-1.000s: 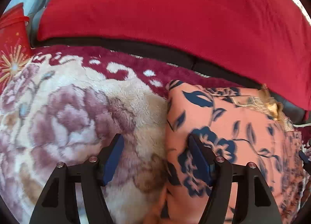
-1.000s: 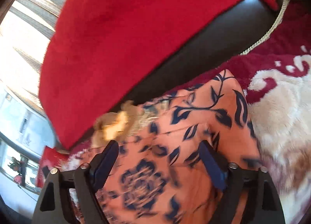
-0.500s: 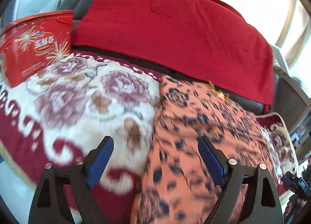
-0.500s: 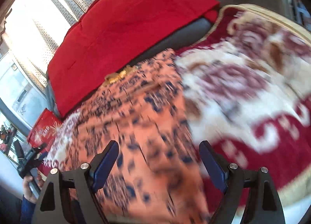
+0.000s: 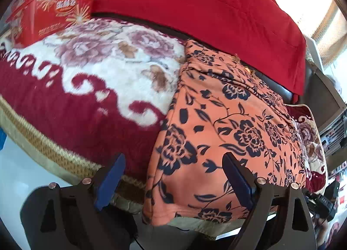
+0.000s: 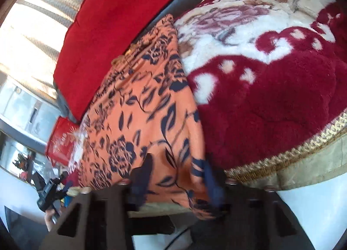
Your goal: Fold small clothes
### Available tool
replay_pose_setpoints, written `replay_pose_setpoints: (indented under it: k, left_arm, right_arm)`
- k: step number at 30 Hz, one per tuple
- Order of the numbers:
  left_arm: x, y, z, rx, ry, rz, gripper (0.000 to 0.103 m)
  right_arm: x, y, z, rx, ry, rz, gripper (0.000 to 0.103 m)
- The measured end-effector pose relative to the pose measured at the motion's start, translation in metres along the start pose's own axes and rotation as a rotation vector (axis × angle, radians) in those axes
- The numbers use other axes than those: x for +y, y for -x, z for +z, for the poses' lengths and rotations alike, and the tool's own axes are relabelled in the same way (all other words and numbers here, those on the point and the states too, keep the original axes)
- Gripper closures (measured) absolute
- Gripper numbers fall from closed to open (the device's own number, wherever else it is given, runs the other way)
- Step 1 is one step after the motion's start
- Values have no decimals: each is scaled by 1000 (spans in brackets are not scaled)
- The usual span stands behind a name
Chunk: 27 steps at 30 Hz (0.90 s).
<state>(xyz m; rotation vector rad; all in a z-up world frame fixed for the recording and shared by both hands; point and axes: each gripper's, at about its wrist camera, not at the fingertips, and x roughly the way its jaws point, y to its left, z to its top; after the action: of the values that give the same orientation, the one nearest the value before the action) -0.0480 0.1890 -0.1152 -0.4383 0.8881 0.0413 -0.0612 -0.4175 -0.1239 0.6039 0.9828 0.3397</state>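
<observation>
An orange garment with dark blue flowers (image 5: 227, 119) lies spread flat over a plush floral blanket (image 5: 91, 72), reaching from the sofa back to the front edge. My left gripper (image 5: 173, 181) is open and empty, pulled back at the garment's near left corner. In the right wrist view the same garment (image 6: 138, 115) runs away from me; my right gripper (image 6: 175, 181) is blurred, its jaws narrower, straddling the garment's near hem. Whether they pinch the cloth is unclear.
A red cushion (image 5: 206, 9) leans on the sofa back behind the garment. A red gift box (image 5: 52, 9) stands at the blanket's far left. The blanket's gold trim (image 6: 303, 148) marks the front edge, with pale floor (image 5: 19, 167) below.
Both grippers have drawn back from the garment's far end to its near edge at the sofa front. The right jaws have narrowed around the hem.
</observation>
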Motion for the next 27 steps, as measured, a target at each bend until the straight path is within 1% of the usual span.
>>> replay_pose_setpoints:
  k: [1, 4, 7, 9, 10, 11, 12, 13, 14, 16, 18, 19, 21, 22, 23, 24, 25, 26, 27]
  left_arm:
    - [1, -2, -3, 2, -7, 7, 12]
    - [1, -13, -10, 43, -37, 28, 12]
    - [1, -22, -18, 90, -32, 39, 12]
    - [1, -26, -24, 115, -23, 31, 13]
    - [1, -28, -26, 127, -30, 24, 13]
    - [0, -29, -27, 136, -38, 18, 25]
    - [0, -33, -29, 164, -46, 14, 60]
    - [1, -37, -30, 199, -52, 17, 82]
    - [2, -41, -31, 226, -53, 33, 95]
    - [3, -34, -30, 208, -42, 7, 96]
    - [2, -24, -29, 172, -49, -11, 96]
    - [1, -20, -28, 160, -51, -16, 96]
    - [3, -23, -28, 167, -44, -21, 95]
    - [4, -25, -29, 170, -44, -11, 93]
    - [3, -28, -30, 176, -48, 1, 84]
    - [2, -31, -32, 181, -48, 7, 63]
    - [1, -32, -34, 180, -41, 3, 51]
    - [3, -32, -35, 174, -35, -4, 39]
    - [3, -31, -35, 164, -37, -13, 43]
  right_arm:
    - [-3, 1, -2, 4, -6, 0, 60]
    - [-11, 2, -6, -3, -33, 16, 60]
    - [-14, -3, -7, -2, -53, 36, 54]
    - [-13, -4, -7, -3, -53, 42, 54]
    - [-12, -5, -8, 0, -50, 40, 56]
    - [-10, -5, -8, 8, -41, 36, 71]
    - [-9, -6, -8, 24, -32, 25, 81]
    - [-9, -6, -9, 35, -24, 7, 91]
    - [-11, -5, -9, 37, -28, 12, 92]
    - [-10, 1, -9, 28, -44, 33, 93]
    - [-6, 12, -8, 2, -38, 53, 94]
    - [-5, 14, -8, -2, -43, 63, 90]
    - [-12, 10, -7, 8, -72, 39, 78]
    - [-16, 5, -7, 25, -85, 29, 62]
    - [-18, 1, -9, 40, -99, 28, 46]
    - [-18, -2, -11, 49, -100, 43, 41]
    - [-16, -4, -12, 57, -94, 53, 40]
    - [-13, -7, -13, 70, -78, 55, 47]
    - [-11, -10, -14, 79, -60, 42, 54]
